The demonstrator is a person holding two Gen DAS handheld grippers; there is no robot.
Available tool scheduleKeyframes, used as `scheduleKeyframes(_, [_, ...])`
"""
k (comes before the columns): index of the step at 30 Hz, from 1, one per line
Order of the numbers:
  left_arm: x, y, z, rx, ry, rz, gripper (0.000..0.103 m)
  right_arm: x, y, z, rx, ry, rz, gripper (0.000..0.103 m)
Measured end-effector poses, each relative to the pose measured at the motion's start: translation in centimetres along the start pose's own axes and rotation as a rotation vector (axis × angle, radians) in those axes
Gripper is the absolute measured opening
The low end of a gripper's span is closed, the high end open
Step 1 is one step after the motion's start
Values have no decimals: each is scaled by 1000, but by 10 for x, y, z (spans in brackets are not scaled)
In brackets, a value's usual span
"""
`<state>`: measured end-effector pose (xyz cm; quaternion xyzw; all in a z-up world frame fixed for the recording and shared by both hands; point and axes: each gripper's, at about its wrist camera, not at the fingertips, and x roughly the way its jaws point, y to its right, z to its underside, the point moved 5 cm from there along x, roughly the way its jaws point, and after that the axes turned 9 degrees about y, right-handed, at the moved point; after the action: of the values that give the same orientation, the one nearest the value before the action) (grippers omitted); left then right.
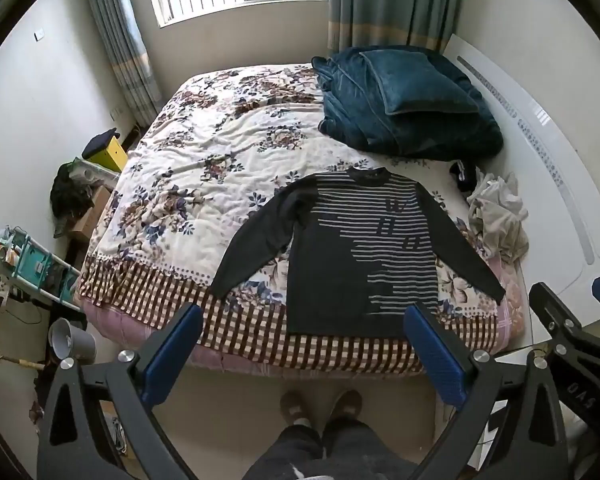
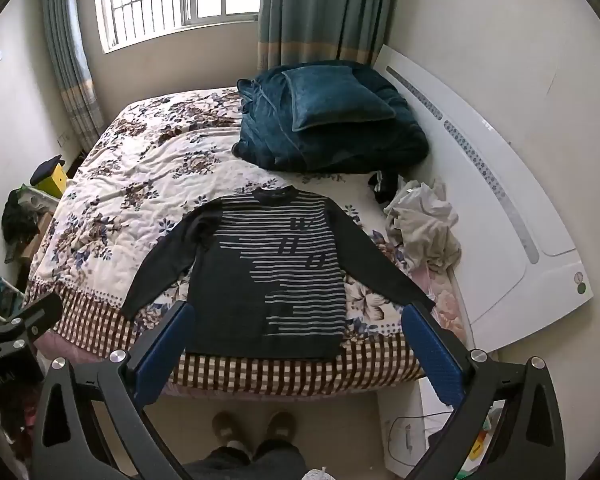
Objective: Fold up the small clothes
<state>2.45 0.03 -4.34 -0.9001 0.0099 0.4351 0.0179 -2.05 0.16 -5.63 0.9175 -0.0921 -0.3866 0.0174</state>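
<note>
A dark long-sleeved sweater with grey stripes (image 1: pixel 364 256) lies flat on the floral bedspread (image 1: pixel 204 176), front up, collar toward the far side, both sleeves spread out. It also shows in the right wrist view (image 2: pixel 276 280). My left gripper (image 1: pixel 304 332) is open and empty, held high above the bed's near edge, short of the sweater's hem. My right gripper (image 2: pixel 296 328) is open and empty, also above the near edge of the bed (image 2: pixel 120 184). Its fingers show at the right of the left wrist view (image 1: pixel 560 320).
A folded teal blanket with a pillow (image 1: pixel 404 100) lies at the far right of the bed. A crumpled pale garment (image 1: pixel 496 212) and a small black item (image 1: pixel 464 176) lie right of the sweater. A white headboard (image 1: pixel 540 152) runs along the right. Clutter and a grey bin (image 1: pixel 70 340) stand on the left.
</note>
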Motion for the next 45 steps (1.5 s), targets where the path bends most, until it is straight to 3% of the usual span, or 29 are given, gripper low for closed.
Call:
scheduleKeyframes(18, [-7,-12,0,-15,15,0,103,-10,-1,-5,1,24,2,103])
scheduleKeyframes(45, [-6,-1,-9,-13,18,-8,103,-19,3,-16,-5,42,-13,103])
